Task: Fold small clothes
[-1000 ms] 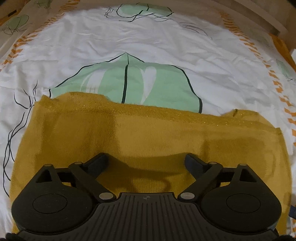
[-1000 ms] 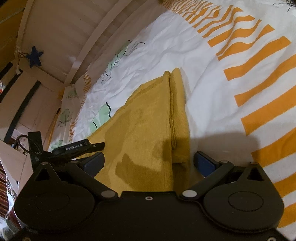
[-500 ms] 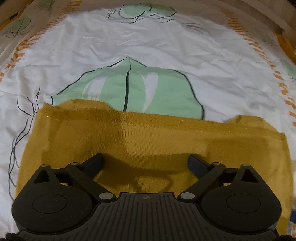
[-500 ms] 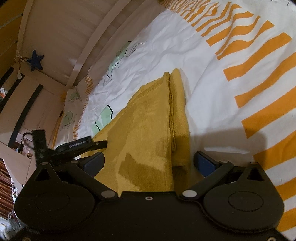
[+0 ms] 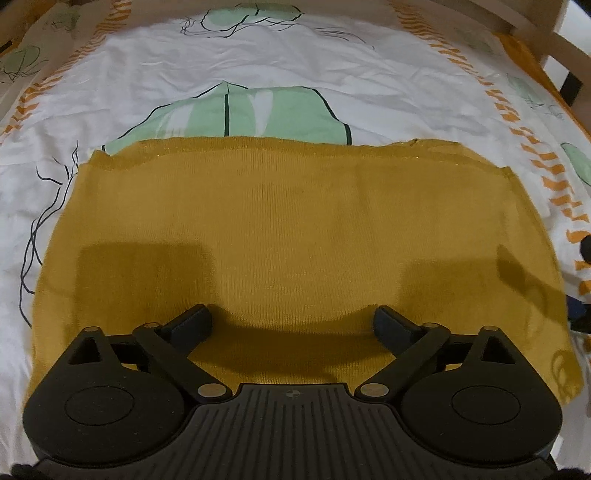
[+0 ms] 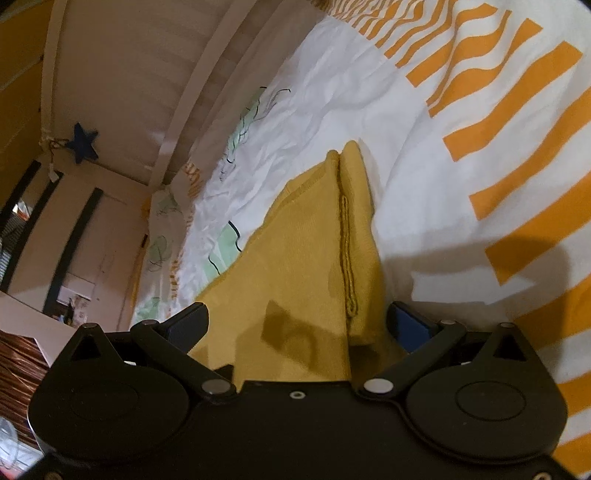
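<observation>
Left wrist view, garment: I am looking down on the mustard knit garment [image 5: 295, 236], which is lying spread flat on the bed sheet [image 5: 277, 66]; its far edge is covering the lower part of a printed green leaf [image 5: 258, 110].
Left wrist view, tongs: my left tongs [image 5: 291, 323] are hovering over the near part of the knit with the jaws opening to their widest; the cloth is lying under the gap, and neither pad is pressing on it.
Left wrist view, surroundings: orange dashed bands are running down both sides of the sheet, and a pale wooden rail [image 5: 535, 33] is showing at the upper right.

Right wrist view, garment: here I am seeing the same garment [image 6: 295, 266] from its side edge, with a folded strip and a stitched seam [image 6: 347, 254] running away from me.
Right wrist view, tongs: my right tongs [image 6: 295, 321] are standing wide with the garment's edge lying between the jaws; I think the pads are not gripping it, though the near end is hidden behind the tool body.
Right wrist view, surroundings: the sheet's broad orange stripes [image 6: 517, 110] are lying to the right, and a dark blue star [image 6: 84, 147] is hanging on the wall at the left.
</observation>
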Action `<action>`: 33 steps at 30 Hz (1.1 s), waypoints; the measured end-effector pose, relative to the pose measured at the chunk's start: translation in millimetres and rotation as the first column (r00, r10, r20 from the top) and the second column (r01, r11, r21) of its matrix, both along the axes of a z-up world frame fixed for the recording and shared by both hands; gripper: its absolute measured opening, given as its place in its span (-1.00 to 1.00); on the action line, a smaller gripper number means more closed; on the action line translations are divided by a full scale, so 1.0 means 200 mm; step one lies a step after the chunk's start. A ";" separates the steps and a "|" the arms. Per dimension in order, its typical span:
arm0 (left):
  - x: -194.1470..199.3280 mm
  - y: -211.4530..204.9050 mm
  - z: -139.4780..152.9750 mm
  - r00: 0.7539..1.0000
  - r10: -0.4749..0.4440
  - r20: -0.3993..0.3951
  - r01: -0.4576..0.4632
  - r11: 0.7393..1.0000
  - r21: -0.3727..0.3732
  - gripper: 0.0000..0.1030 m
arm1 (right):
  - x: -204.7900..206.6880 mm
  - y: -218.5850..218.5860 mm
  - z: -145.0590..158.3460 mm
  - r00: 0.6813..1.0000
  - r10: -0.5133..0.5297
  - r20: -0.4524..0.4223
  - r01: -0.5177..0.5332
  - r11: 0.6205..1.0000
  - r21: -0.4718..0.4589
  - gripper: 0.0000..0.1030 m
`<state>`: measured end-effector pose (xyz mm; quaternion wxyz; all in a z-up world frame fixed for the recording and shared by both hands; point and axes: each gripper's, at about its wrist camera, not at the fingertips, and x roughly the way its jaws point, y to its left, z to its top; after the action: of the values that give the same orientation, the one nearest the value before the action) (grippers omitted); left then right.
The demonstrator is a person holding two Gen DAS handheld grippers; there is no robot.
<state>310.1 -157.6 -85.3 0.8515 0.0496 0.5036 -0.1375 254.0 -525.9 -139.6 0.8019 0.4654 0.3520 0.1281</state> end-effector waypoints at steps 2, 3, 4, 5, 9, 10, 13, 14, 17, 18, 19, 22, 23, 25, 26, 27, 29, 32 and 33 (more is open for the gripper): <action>0.00 -0.01 0.00 1.000 0.009 0.000 -0.009 1.000 -0.001 0.98 | 0.01 0.00 0.00 1.000 0.002 0.008 -0.002 1.000 0.011 1.00; -0.01 -0.02 0.00 1.000 0.011 0.004 -0.011 1.000 0.005 0.98 | 0.02 0.00 -0.01 1.000 0.005 0.014 -0.005 1.000 0.015 1.00; -0.02 -0.02 0.00 1.000 0.012 0.008 -0.012 1.000 0.008 0.98 | 0.03 0.00 -0.01 1.000 0.008 0.020 -0.008 1.000 0.019 1.00; -0.02 -0.02 0.00 1.000 0.013 0.012 -0.013 1.000 0.007 0.98 | 0.03 0.00 -0.01 1.000 0.012 0.026 -0.013 1.000 0.022 1.00; -0.03 0.02 0.02 0.999 -0.006 -0.053 0.006 1.000 -0.009 0.95 | 0.04 0.00 -0.01 0.999 0.016 0.047 -0.017 1.000 0.022 1.00; -0.04 0.04 0.02 0.997 0.002 -0.073 -0.004 1.000 -0.024 0.93 | 0.04 0.01 -0.01 0.998 0.021 0.052 -0.022 1.000 0.015 1.00; -0.14 0.08 0.04 0.997 0.001 -0.081 -0.004 0.999 -0.049 0.92 | 0.05 0.01 -0.01 0.998 0.033 0.059 -0.033 0.999 0.005 1.00; -0.17 0.09 0.04 0.997 -0.002 -0.076 -0.002 0.999 -0.049 0.92 | 0.05 0.01 -0.01 0.998 0.032 0.059 -0.033 0.999 0.006 1.00; -0.24 0.10 0.00 0.997 -0.021 -0.073 0.018 0.999 -0.046 0.92 | 0.05 0.01 -0.01 0.998 0.030 0.059 -0.031 0.999 0.013 1.00; -0.24 0.09 -0.01 0.998 -0.032 -0.062 0.030 0.999 -0.040 0.93 | 0.05 0.00 -0.01 0.998 0.030 0.059 -0.031 0.999 0.016 1.00; -0.24 0.09 -0.02 0.998 -0.041 -0.057 0.039 0.999 -0.035 0.95 | 0.05 0.00 -0.01 0.998 0.031 0.060 -0.032 0.999 0.019 1.00; -0.21 0.10 -0.01 0.997 -0.037 -0.073 0.033 0.998 -0.059 0.94 | 0.06 0.00 -0.02 0.997 0.040 0.062 -0.042 0.999 0.021 1.00; -0.20 0.12 0.00 0.997 -0.029 -0.076 0.023 0.996 -0.081 0.92 | 0.06 0.00 -0.02 0.997 0.045 0.064 -0.047 0.999 0.020 1.00; -0.19 0.17 0.02 0.998 -0.006 -0.067 -0.001 0.994 -0.107 0.69 | 0.06 0.00 -0.01 0.996 0.051 0.070 -0.052 0.998 0.017 1.00; -0.18 0.20 0.04 0.998 0.007 -0.059 -0.014 0.994 -0.109 0.67 | 0.06 0.00 -0.01 0.996 0.052 0.071 -0.053 0.998 0.014 1.00; -0.17 0.24 0.06 0.998 0.023 -0.050 -0.029 0.994 -0.109 0.67 | 0.06 0.01 -0.01 0.996 0.052 0.072 -0.053 0.999 0.011 1.00; -0.16 0.31 0.09 0.998 0.055 -0.031 -0.058 0.992 -0.111 0.67 | 0.06 0.02 -0.01 0.996 0.058 0.074 -0.058 0.998 -0.004 1.00; -0.14 0.45 0.15 0.995 0.096 -0.011 -0.096 0.989 -0.116 0.67 | 0.07 0.03 0.00 0.994 0.080 0.080 -0.077 0.996 -0.033 1.00; -0.14 0.49 0.17 0.994 0.106 -0.002 -0.105 0.988 -0.117 0.67 | 0.07 0.04 0.00 0.993 0.085 0.081 -0.082 0.996 -0.041 1.00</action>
<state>283.0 -58.7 -50.6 0.8599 -0.0270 0.4950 -0.1214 268.1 -517.9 -139.1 0.8182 0.4296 0.3402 0.1740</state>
